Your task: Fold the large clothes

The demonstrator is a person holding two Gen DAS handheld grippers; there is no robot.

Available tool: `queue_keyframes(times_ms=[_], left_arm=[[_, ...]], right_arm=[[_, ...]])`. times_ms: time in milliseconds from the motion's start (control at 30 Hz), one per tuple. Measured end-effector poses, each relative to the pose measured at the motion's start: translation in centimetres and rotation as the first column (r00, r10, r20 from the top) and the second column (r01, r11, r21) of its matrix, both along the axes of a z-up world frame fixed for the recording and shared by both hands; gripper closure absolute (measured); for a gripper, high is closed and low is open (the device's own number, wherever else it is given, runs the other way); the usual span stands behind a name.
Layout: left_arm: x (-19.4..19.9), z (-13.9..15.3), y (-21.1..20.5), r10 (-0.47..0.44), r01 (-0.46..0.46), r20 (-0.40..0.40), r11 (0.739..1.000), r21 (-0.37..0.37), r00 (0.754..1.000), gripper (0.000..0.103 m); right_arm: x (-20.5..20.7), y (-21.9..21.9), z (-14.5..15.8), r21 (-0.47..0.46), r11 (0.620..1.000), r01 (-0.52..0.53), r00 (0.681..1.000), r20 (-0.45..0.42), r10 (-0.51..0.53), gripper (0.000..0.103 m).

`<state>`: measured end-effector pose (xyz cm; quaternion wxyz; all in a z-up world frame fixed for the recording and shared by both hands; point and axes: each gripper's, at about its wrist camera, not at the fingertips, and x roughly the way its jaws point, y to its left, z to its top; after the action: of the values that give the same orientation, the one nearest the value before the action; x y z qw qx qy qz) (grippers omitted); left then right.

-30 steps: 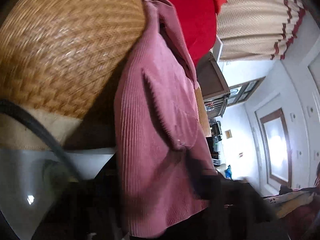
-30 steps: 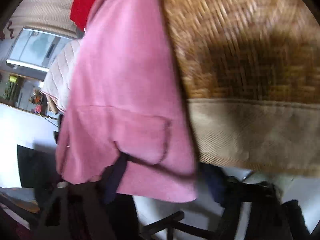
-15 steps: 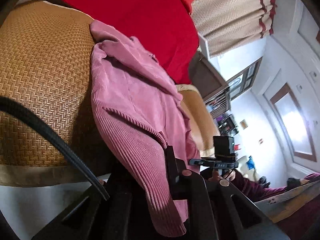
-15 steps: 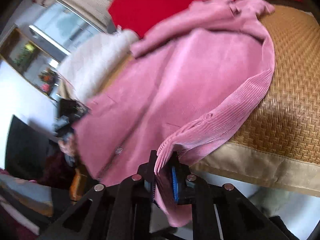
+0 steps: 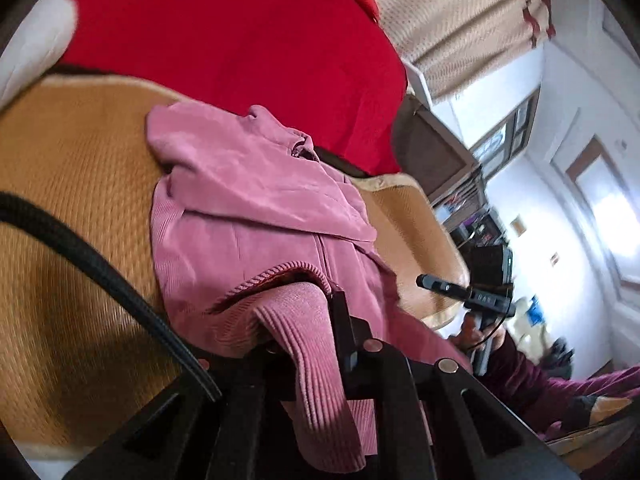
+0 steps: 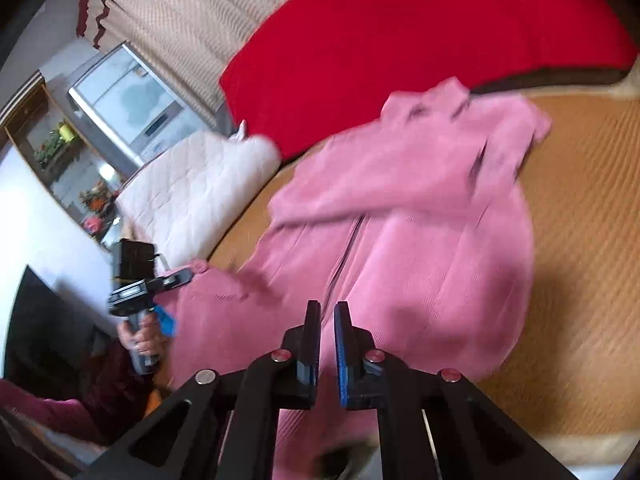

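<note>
A pink corduroy jacket (image 5: 256, 200) lies on a woven straw mat (image 5: 72, 184), collar toward the red bedding; it also shows in the right wrist view (image 6: 420, 216). My left gripper (image 5: 316, 320) is shut on the jacket's ribbed hem, which drapes over its fingers. My right gripper (image 6: 327, 320) hovers over the jacket's lower part, jaws nearly together with a narrow empty gap and no cloth between them. The left gripper also shows in the right wrist view (image 6: 176, 278), pinching the hem corner. The right gripper shows in the left wrist view (image 5: 432, 282).
A red quilt (image 6: 400, 40) lies beyond the jacket. A white quilted pad (image 6: 200, 188) sits at the mat's left end. A black cable (image 5: 100, 276) crosses the left wrist view. Curtains (image 5: 460, 20), a cabinet and a window stand behind the bed.
The jacket has been swung up and laid flat on the mat. My right gripper has let go of the hem it held. My left gripper still holds its hem corner.
</note>
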<state>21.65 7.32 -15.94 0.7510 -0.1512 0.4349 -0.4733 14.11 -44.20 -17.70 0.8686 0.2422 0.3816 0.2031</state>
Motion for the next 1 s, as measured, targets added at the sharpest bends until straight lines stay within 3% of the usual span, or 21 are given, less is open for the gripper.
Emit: queue_keyframes(times_ms=[133, 200, 300, 367, 400, 433, 467, 633, 800, 867, 933, 1000], left_arm=[[-0.9, -1.2, -0.8, -0.022, 0.022, 0.001, 0.994, 0.106, 1.000, 0.095], [-2.1, -2.8, -0.1, -0.024, 0.027, -0.020, 0.991, 0.134, 1.000, 0.095], [-2.7, -4.2, 1.0, 0.001, 0.007, -0.052, 0.988, 0.155, 0.999, 0.095], [-2.6, -4.6, 1.8, 0.017, -0.006, -0.080, 0.990, 0.139, 0.997, 0.095], [-2.6, -4.7, 1.9, 0.021, -0.010, -0.084, 0.990, 0.139, 0.996, 0.095], [-2.7, -4.9, 2.1, 0.025, -0.012, -0.090, 0.990, 0.140, 0.996, 0.095], [-2.8, -5.1, 2.2, 0.026, -0.012, -0.091, 0.990, 0.143, 0.996, 0.095], [-2.6, -5.3, 1.5, 0.024, -0.010, -0.092, 0.989, 0.148, 0.995, 0.095], [-2.6, -5.3, 1.3, 0.027, -0.012, -0.091, 0.988, 0.155, 0.995, 0.095], [-2.9, -5.3, 1.4, 0.023, -0.009, -0.088, 0.988, 0.155, 0.996, 0.095], [-3.1, -5.5, 1.6, 0.022, -0.009, -0.090, 0.989, 0.150, 0.996, 0.095], [-3.1, -5.7, 2.0, 0.026, -0.012, -0.100, 0.990, 0.140, 0.995, 0.095]], right_arm=[[1.0, 0.0, -1.9, -0.042, 0.999, 0.004, 0.992, -0.124, -0.009, 0.095], [0.0, -0.8, -3.8, 0.032, 0.999, 0.010, 0.980, -0.198, -0.003, 0.094], [-3.1, -2.4, -5.3, 0.082, 0.995, 0.062, 0.979, -0.200, -0.044, 0.092], [-4.6, -2.6, -6.3, 0.089, 0.992, 0.091, 0.973, -0.221, -0.070, 0.071], [-5.5, -3.0, -6.9, 0.104, 0.988, 0.113, 0.968, -0.237, -0.086, 0.033], [-6.8, -3.9, -7.7, 0.117, 0.982, 0.150, 0.962, -0.247, -0.118, 0.006], [-8.0, -4.3, -8.6, 0.133, 0.973, 0.190, 0.957, -0.247, -0.153, 0.006], [-9.2, -3.2, -15.0, 0.159, 0.964, 0.214, 0.917, -0.373, -0.142, 0.007], [-8.2, -1.6, -18.5, 0.279, 0.932, 0.231, 0.920, -0.375, -0.116, 0.007], [-7.8, -0.4, -18.5, 0.340, 0.923, 0.180, 0.931, -0.361, -0.049, 0.022], [-7.6, 0.8, -17.7, 0.323, 0.935, 0.147, 0.933, -0.360, -0.022, 0.074], [-7.9, 1.9, -15.7, 0.300, 0.945, 0.131, 0.944, -0.329, -0.026, 0.085]])
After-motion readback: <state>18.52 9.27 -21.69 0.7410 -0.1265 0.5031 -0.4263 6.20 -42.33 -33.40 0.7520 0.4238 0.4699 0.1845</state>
